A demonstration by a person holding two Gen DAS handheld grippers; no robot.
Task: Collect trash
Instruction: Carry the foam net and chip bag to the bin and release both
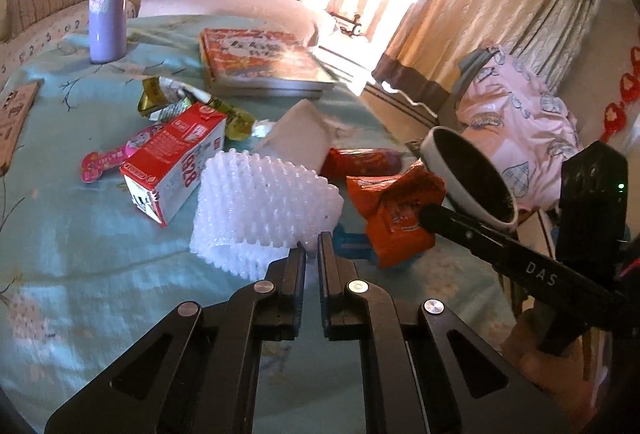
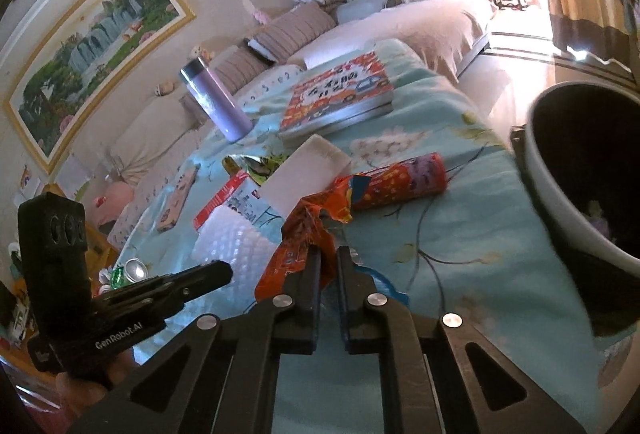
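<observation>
Left gripper (image 1: 313, 248): jaws nearly together, a narrow gap between them, tips at the edge of the white foam net sleeve (image 1: 264, 212); we cannot tell from either view whether any foam is actually pinched. Right gripper (image 2: 329, 260): jaws drawn close on the crumpled orange snack wrapper (image 2: 306, 246), a fold of which sits between the fingers, so we record it as grasped. The bin (image 2: 580, 170), white-rimmed and dark inside, stands just to the right of the wrapper at the edge of the blue floral cloth (image 1: 80, 254); something pale lies at its bottom, too dim to identify, so we judge at most a little has been collected. Still out on the cloth: the red and white carton (image 1: 176, 170), the green-gold foil packet (image 1: 176, 98), the pink wrapper (image 1: 108, 158), the red tube-shaped packet (image 2: 404, 180), a white flat pad or tissue pack (image 1: 296, 140), plus the foam sleeve. The purple flask (image 1: 106, 0) and picture book (image 1: 260, 60) look like keepers, not trash. Our estimate: task early, most litter remaining; the orange wrapper appears to be the item in hand, with the bin near.
</observation>
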